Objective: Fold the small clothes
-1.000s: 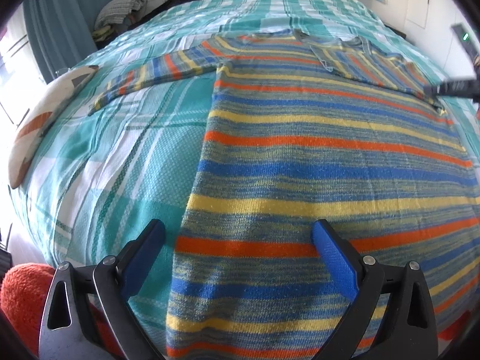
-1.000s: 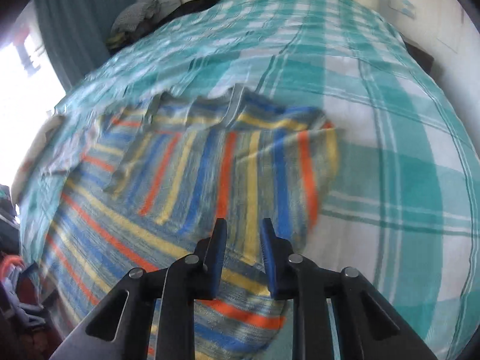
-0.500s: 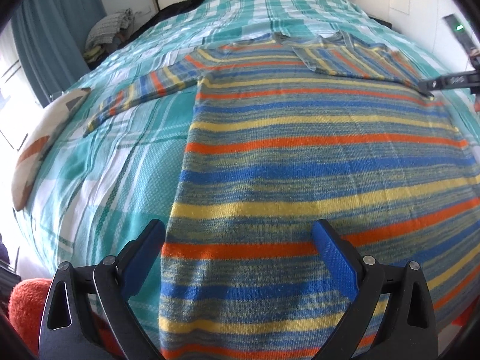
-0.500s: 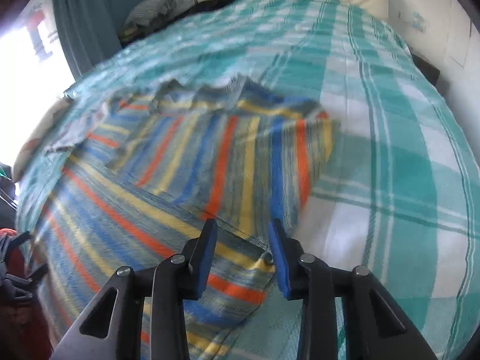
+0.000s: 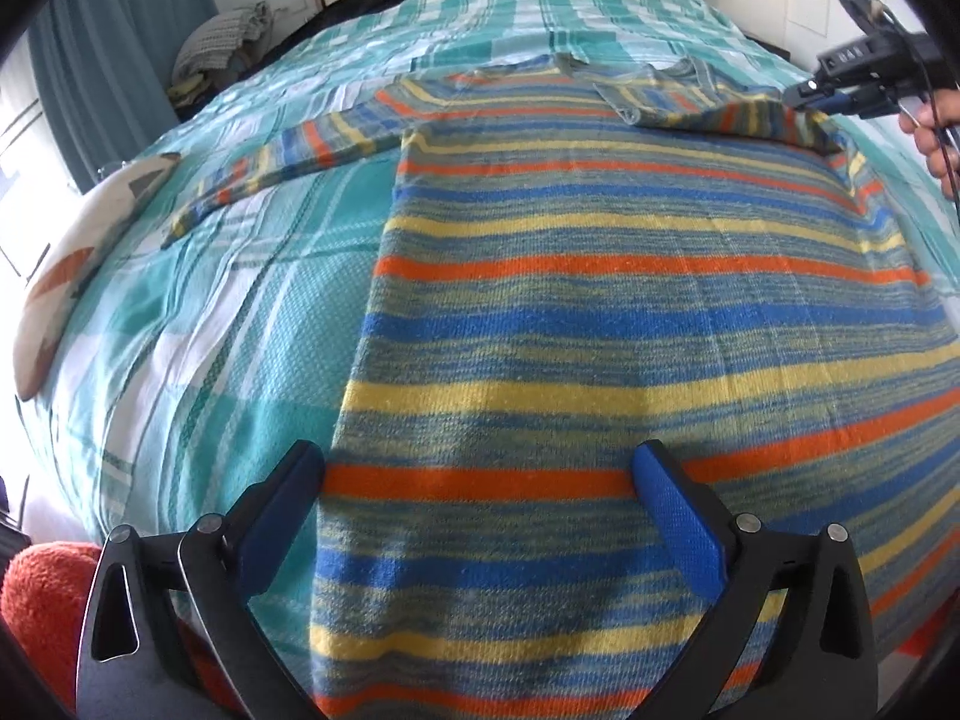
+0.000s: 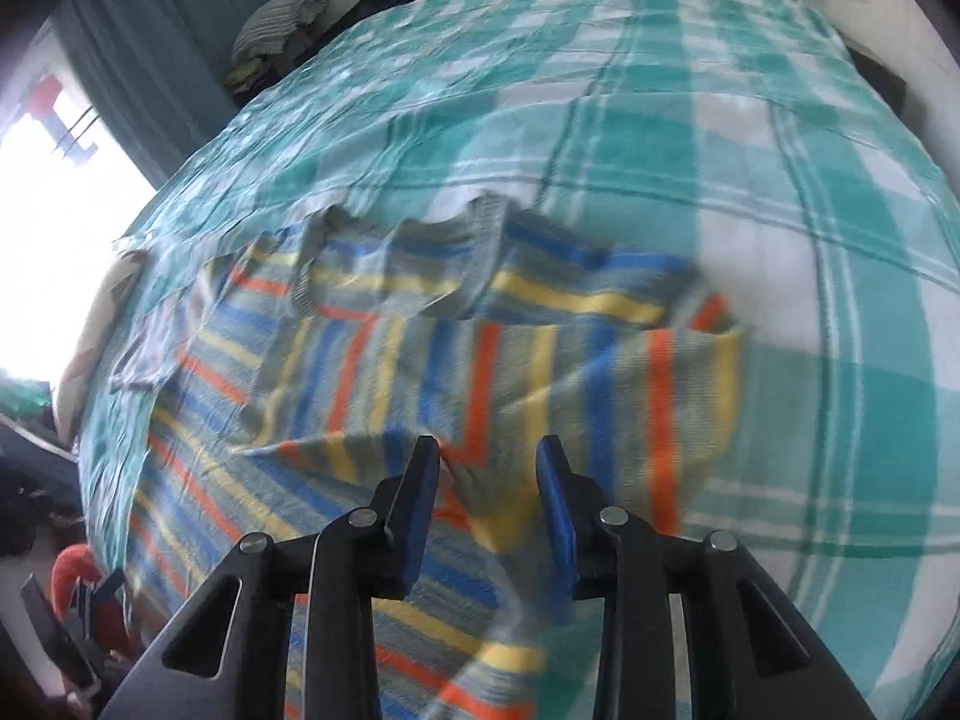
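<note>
sweater (image 5: 630, 312): flat on plaid bed (image 5: 198, 324), right sleeve folded over chest, left sleeve out | right tool (image 6: 487, 468): jaws just spread from near-shut, sleeve released, pulled back above it | left tool (image 5: 480, 480): spread wide over hem, unchanged

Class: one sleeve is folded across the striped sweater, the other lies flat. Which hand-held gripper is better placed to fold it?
Probably the left hand-held gripper: open, on the side of the outstretched sleeve. The right is by the folded sleeve.
</note>
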Tool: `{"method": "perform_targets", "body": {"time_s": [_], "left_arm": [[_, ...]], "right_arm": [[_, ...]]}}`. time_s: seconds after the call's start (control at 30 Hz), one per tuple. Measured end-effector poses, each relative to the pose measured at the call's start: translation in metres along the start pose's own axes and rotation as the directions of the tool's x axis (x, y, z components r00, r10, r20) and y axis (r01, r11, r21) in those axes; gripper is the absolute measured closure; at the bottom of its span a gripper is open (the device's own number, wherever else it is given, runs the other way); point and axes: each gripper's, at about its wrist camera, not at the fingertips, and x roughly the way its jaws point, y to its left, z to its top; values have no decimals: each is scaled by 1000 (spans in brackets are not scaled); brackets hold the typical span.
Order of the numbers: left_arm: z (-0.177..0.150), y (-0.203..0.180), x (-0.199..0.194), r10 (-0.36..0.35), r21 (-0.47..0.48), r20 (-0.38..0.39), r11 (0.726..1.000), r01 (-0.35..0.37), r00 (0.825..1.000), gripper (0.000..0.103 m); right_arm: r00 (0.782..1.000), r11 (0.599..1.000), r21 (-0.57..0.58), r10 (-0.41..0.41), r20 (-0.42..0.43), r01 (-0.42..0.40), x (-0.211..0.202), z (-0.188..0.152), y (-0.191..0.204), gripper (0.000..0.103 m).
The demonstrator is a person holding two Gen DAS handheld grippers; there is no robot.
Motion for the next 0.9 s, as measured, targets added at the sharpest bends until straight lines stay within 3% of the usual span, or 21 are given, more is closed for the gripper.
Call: {"method": "perform_targets", "body": {"time_s": [0.1, 0.17, 0.23, 0.33, 0.43, 0.57, 0.63, 0.7, 0.73, 0.8, 0.83, 0.9], "left_arm": [[2, 0, 2, -10, -7, -13, 1000, 10, 1000, 0], [2, 0, 3, -15, -19, -17, 1000, 14, 1000, 0], [3, 0, 5, -17, -31, -15, 999, 17, 1000, 0], [2, -1, 5, -12, -33, -4, 999, 12, 1000, 0], [-1, -1, 3, -5, -25, 8, 1000, 5, 1000, 0], [-3, 0, 1, -4, -28, 10, 1000, 4, 1000, 0], [-2, -2, 2, -1, -25, 9, 1000, 1, 1000, 0], [-1, -2, 2, 4, -25, 12, 1000, -4, 1000, 0], [-2, -3, 2, 6, -26, 13, 1000, -6, 1000, 0], [-3, -2, 0, 10, -27, 14, 1000, -9, 1000, 0], [-4, -2, -1, 10, -25, 11, 1000, -10, 1000, 0], [-7, 0, -5, 10, -14, -1, 1000, -10, 1000, 1]], "right_arm": [[997, 999, 0, -43, 70, 43, -23, -30, -7, 65], [988, 994, 37, -104, 118, 100, -47, -62, -18, 48], [985, 994, 33, -106, 137, 103, -61, -91, -22, 44], [998, 998, 54, 36, 42, -38, -56, -140, -21, 44], [985, 977, 125, 169, 23, -171, -59, -188, -19, 44], [931, 902, 256, 364, -20, -347, -77, -246, -27, 44], [900, 871, 304, 428, -85, -386, -82, -271, -25, 44], [869, 871, 296, 456, -194, -391, -80, -286, -13, 44], [858, 884, 267, 447, -252, -383, -78, -291, -4, 47], [860, 933, 175, 357, -364, -313, -69, -298, 15, 86], [855, 954, 141, 301, -422, -266, -64, -302, 21, 99], [843, 965, 111, 260, -471, -236, -68, -305, 29, 99]]}}
